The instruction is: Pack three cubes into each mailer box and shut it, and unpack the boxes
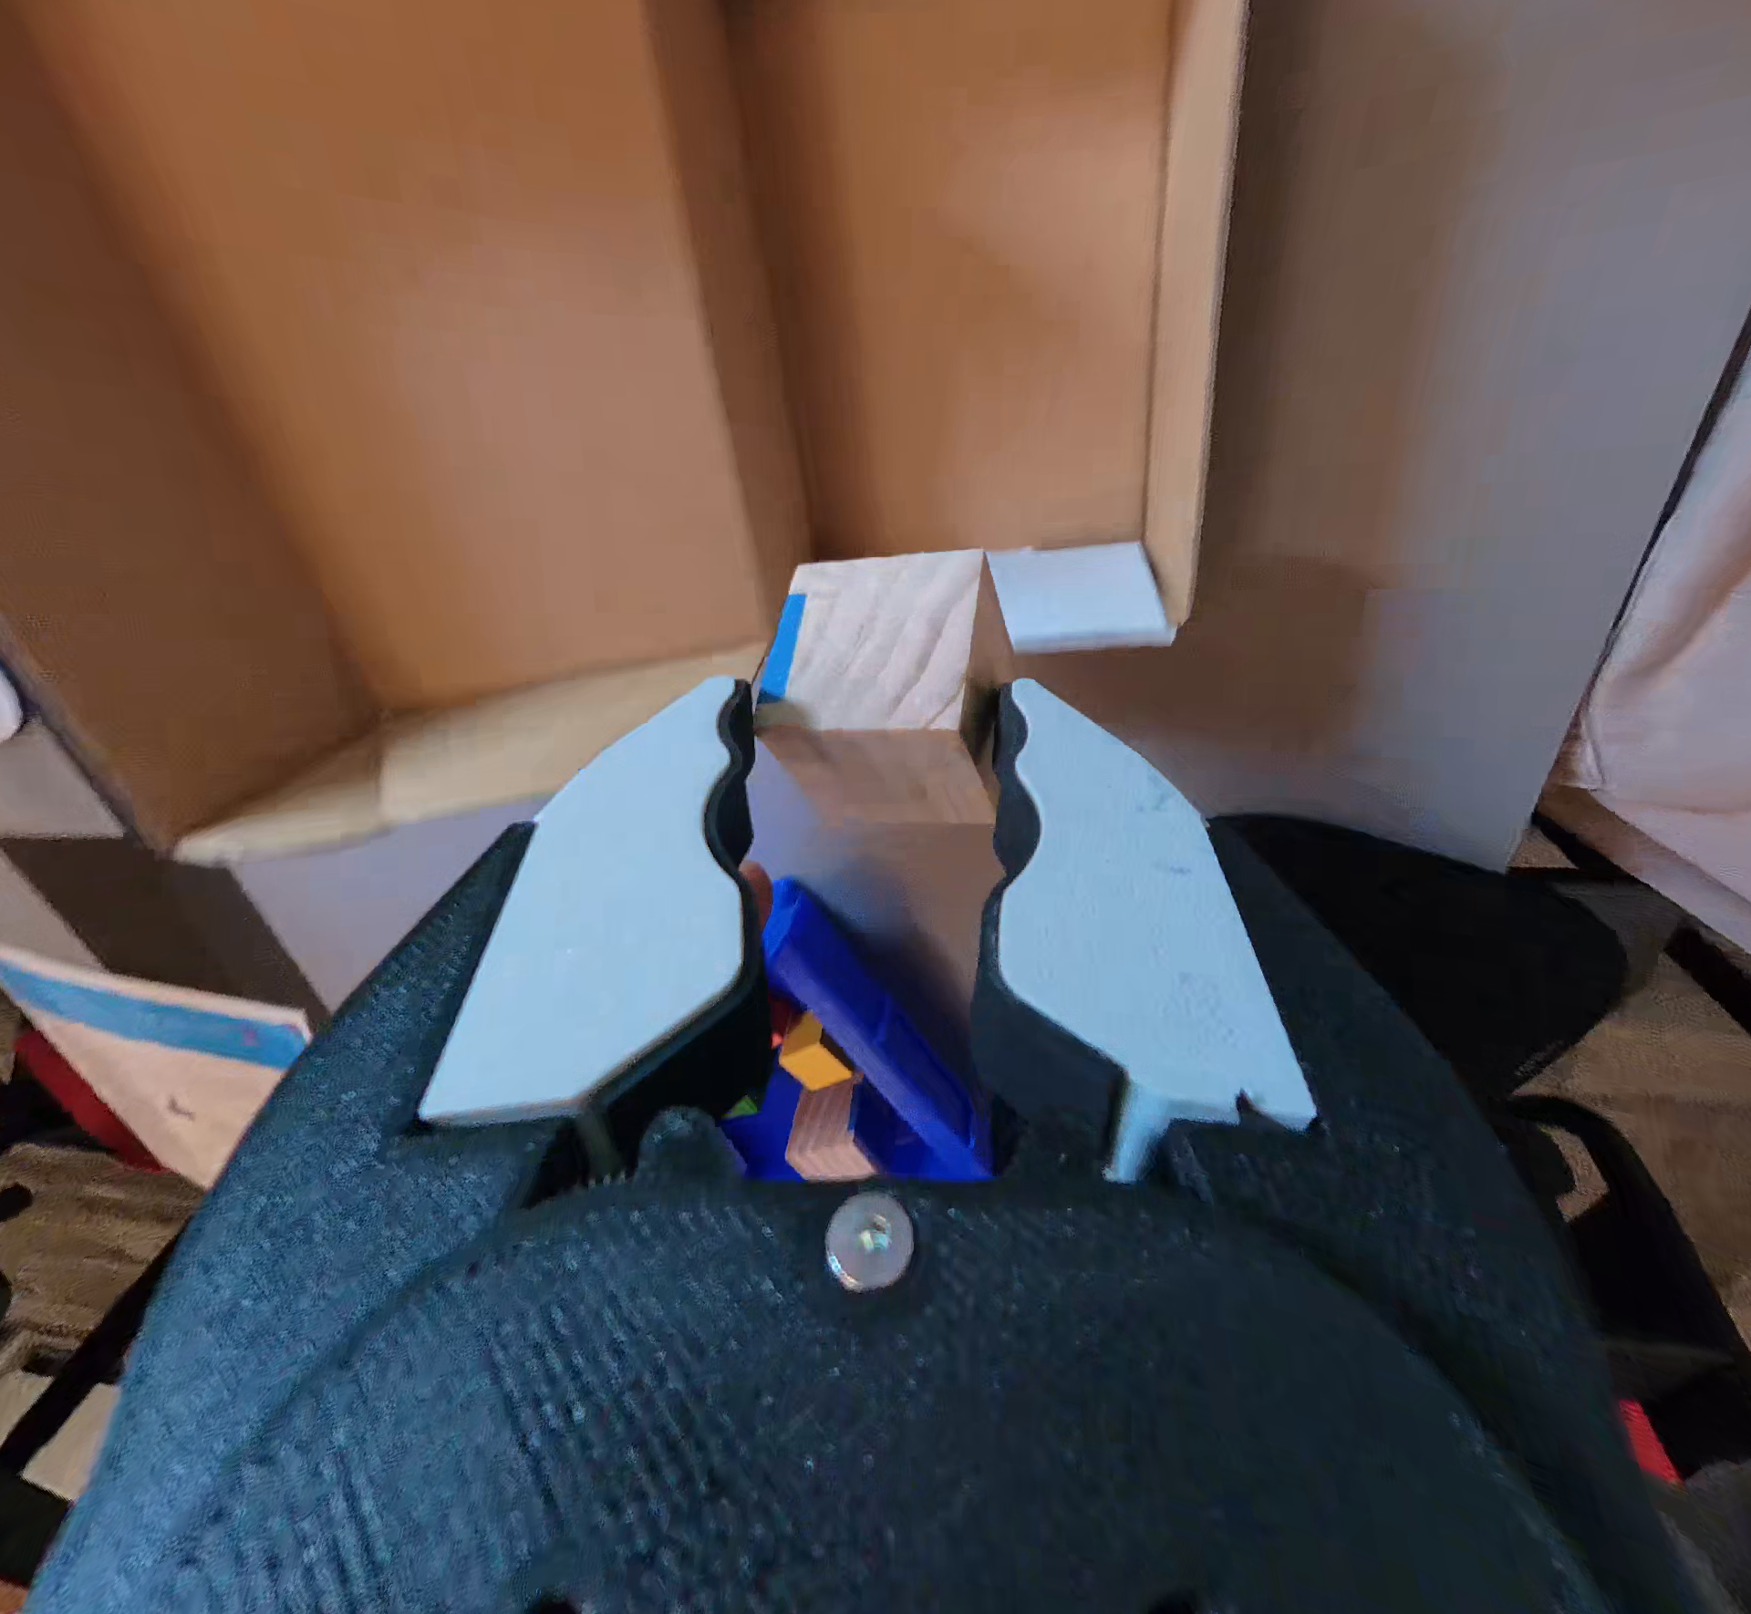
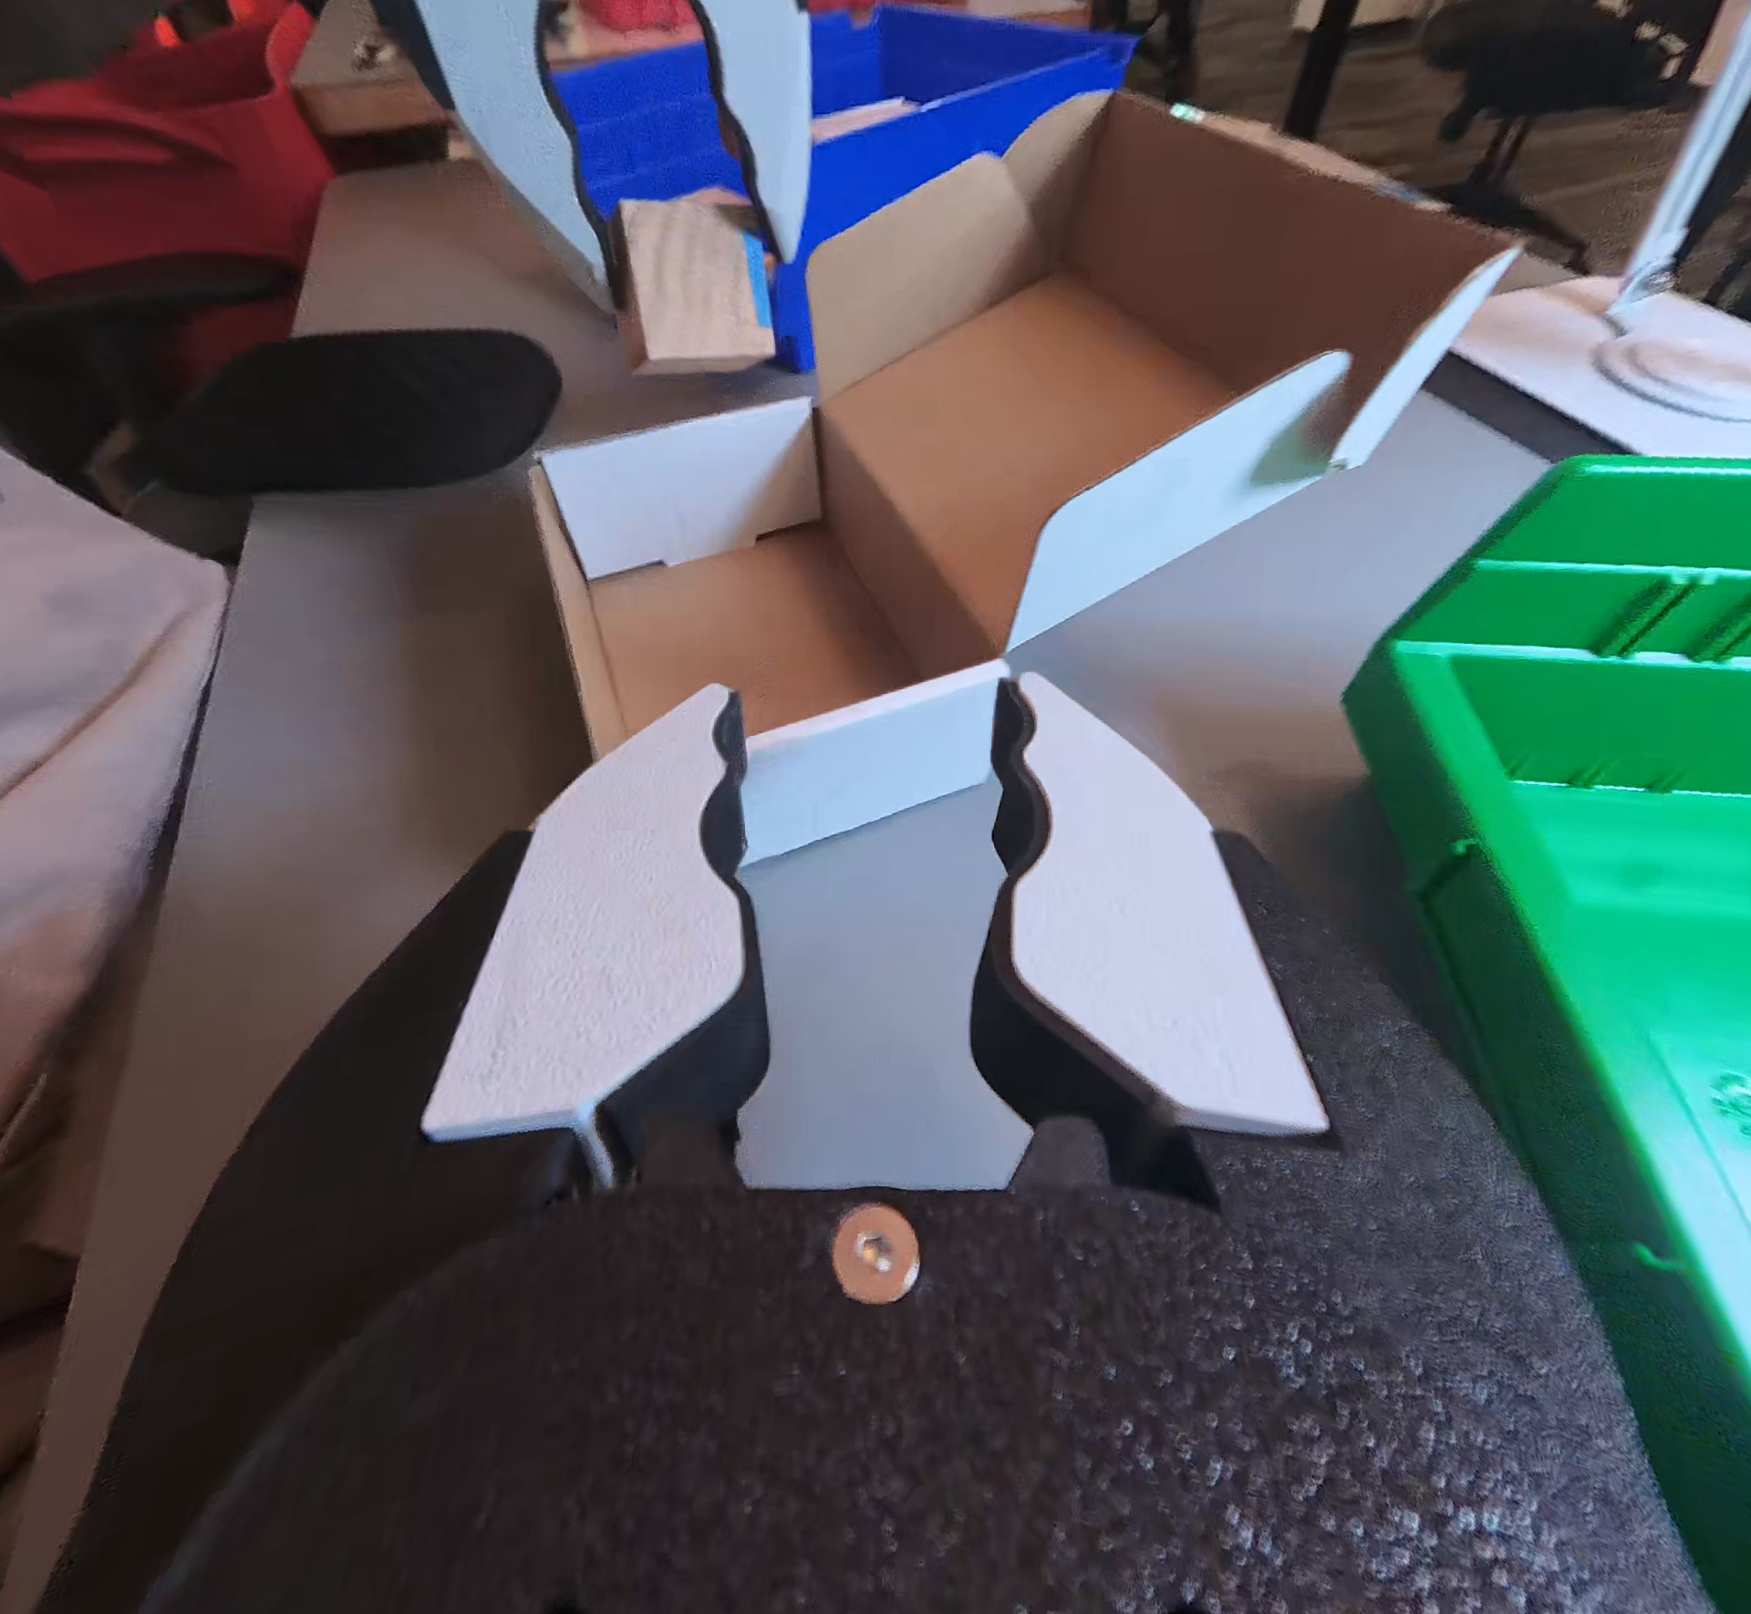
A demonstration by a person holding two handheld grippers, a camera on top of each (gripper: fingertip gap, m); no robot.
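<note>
My left gripper (image 1: 872,716) is shut on a wooden cube (image 1: 891,659) with a blue side. It holds the cube in the air at the near edge of the open mailer box (image 1: 474,337), which is white outside and brown inside. In the right wrist view the left gripper (image 2: 696,256) hangs with the cube (image 2: 687,290) behind and left of the box (image 2: 758,621), by the blue bin (image 2: 947,81). The box looks empty and its lid (image 2: 1184,242) stands open. My right gripper (image 2: 872,697) is open and empty, with its tips over the box's white front wall (image 2: 862,763).
Below the left gripper, the blue bin (image 1: 853,991) holds several coloured cubes (image 1: 815,1062). A green bin (image 2: 1563,811) stands on the table to the right of the box. A black chair armrest (image 2: 360,403) and red items (image 2: 142,138) lie left. A white lamp base (image 2: 1677,356) stands far right.
</note>
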